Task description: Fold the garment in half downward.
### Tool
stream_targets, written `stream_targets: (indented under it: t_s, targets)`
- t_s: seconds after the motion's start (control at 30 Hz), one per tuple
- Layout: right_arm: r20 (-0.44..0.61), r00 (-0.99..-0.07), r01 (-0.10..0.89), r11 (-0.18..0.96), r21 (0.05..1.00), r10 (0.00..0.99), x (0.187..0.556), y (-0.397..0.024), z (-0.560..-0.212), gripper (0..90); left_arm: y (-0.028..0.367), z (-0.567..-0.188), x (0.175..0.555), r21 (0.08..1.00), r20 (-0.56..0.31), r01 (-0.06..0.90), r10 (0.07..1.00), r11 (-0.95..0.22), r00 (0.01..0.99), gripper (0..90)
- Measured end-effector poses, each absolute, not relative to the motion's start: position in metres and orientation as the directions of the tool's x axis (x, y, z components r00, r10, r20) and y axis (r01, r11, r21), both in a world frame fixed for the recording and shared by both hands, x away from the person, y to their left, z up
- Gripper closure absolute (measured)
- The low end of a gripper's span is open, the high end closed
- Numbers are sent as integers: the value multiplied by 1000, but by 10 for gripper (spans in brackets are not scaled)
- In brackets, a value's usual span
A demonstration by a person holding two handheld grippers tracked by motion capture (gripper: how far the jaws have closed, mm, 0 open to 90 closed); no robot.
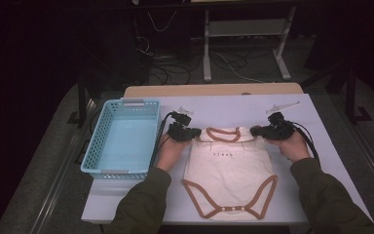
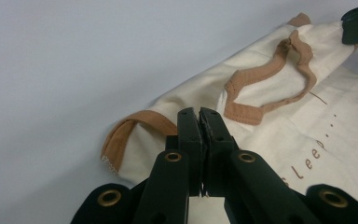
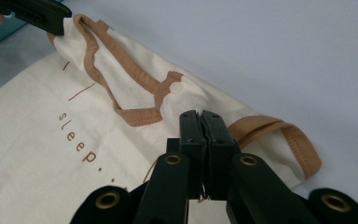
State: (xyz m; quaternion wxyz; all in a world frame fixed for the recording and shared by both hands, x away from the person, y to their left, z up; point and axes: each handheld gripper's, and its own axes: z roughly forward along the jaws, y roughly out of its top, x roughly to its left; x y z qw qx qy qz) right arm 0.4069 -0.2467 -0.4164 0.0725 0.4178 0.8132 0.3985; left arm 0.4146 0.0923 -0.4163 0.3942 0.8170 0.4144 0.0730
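The cream bodysuit (image 1: 229,168) lies flat on the table (image 1: 316,146); the left gripper (image 1: 193,135) and right gripper (image 1: 258,131) each pinch a shoulder, jaws closed tight.

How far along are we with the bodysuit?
Done: the bodysuit lies flat on the table. In hand: the left gripper and right gripper are each shut on a shoulder. Left: probably folding, then the empty blue basket.

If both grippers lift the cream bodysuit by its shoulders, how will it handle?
The bodysuit is thin cloth lying flat, so it would probably hang limp and sag between the left gripper and right gripper. It looks light. Its creased shoulders suggest it bunches easily.
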Motion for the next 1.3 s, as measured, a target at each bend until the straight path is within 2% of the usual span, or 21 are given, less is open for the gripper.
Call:
stream_targets:
  t_s: [1.3]
  targets:
    - [215, -708, 590, 396, 703, 673, 356, -249, -408, 871, 99, -408, 360, 678, -200, 577, 641, -455, 741, 874]
